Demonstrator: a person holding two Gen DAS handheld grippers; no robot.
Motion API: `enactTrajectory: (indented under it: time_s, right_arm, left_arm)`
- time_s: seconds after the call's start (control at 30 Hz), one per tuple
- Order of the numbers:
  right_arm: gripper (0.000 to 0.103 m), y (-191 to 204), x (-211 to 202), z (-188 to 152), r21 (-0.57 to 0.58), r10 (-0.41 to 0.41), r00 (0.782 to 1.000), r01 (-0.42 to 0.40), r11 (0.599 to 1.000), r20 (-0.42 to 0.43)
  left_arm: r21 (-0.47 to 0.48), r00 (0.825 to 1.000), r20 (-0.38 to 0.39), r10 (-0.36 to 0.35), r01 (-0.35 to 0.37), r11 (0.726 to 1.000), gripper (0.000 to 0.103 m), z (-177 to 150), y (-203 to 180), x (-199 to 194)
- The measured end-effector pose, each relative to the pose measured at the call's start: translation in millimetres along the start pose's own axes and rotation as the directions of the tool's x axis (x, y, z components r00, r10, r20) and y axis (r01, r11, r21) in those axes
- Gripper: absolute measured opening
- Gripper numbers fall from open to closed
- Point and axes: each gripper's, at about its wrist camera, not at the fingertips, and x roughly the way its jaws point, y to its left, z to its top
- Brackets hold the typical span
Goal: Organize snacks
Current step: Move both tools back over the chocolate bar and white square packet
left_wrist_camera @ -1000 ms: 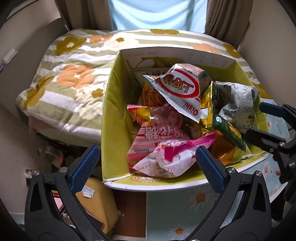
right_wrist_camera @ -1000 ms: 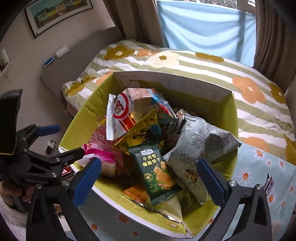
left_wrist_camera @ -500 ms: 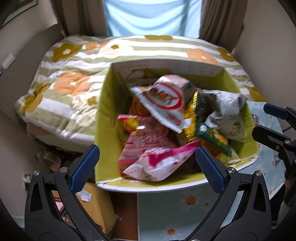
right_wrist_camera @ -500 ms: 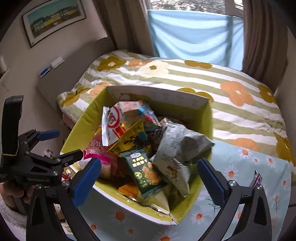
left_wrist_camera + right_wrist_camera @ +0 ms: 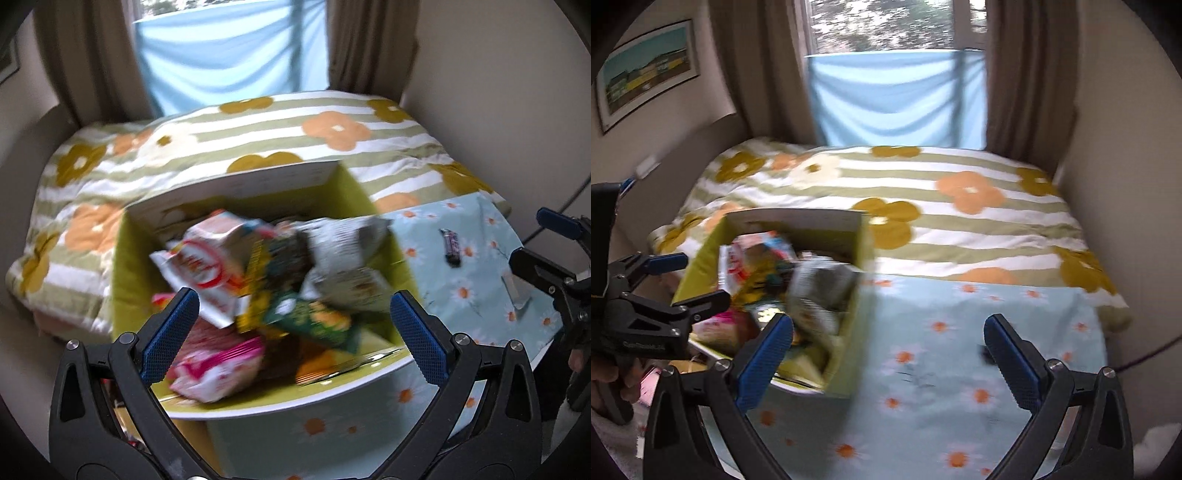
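step: we judge we're between picks, both grippers hovering off the snack box [image 5: 236, 402], nothing in hand.
left gripper [image 5: 295, 314]: jaws spread wide, empty; box sits right btwn & beyond the blue pads [image 5: 168, 334].
right gripper [image 5: 888, 338]: jaws wide apart, empty; aimed mostly at the daisy cloth [image 5: 960, 369], box off toward its left finger.
box: yellow-green, on the cloth at the table's left end, piled over the rim w/ packets.
packets: red/white bag [image 5: 207, 266] on top left, grey crinkly bag [image 5: 343, 243] top right, green bag [image 5: 314, 321] near front, pink bag [image 5: 218, 365] at front left. Blurry, so labels unreadable.
loose item: small dark bar [image 5: 451, 246] on the cloth, well apart from box, right side.
how to do it well: we'd take top bags first, pinch a sealed edge not the puffy middle, lift straight up so the heap doesn't spill.
risk: pile is loose; dragging one bag prob tips others out.
bed [image 5: 960, 192]: just behind the table, flowered quilt.
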Motion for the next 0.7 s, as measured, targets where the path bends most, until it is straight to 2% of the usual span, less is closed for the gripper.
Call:
enactTrajectory:
  time_s: [0.13, 0.37, 0.53, 0.7]
  right_arm:
    - [0.103, -52, -18, -15, 0.068, -0.056, 0.998, 0.055, 0.996, 0.009]
    - [0.103, -136, -27, -49, 0.108, -0.144, 0.987, 0.151, 0.983, -0.071]
    - [0.103, -192, -26, -75, 0.144, -0.132, 0.986, 0.146, 0.979, -0.102]
    - [0.103, -226, -16, -99, 0.16, -0.124, 0.984, 0.144, 0.976, -0.131]
  left_arm:
    - [0.036, 0.999, 0.016, -0.035, 0.034, 0.999, 0.103, 12, -49, 3]
    - [0.074, 0.996, 0.011, -0.087, 0.086, 0.994, 0.103, 28, -147, 26]
    - [0.073, 0.995, -0.018, -0.096, 0.097, 0.993, 0.103, 34, -205, 55]
    - [0.09, 0.996, -0.047, -0.078, 0.082, 0.993, 0.103, 32, -248, 90]
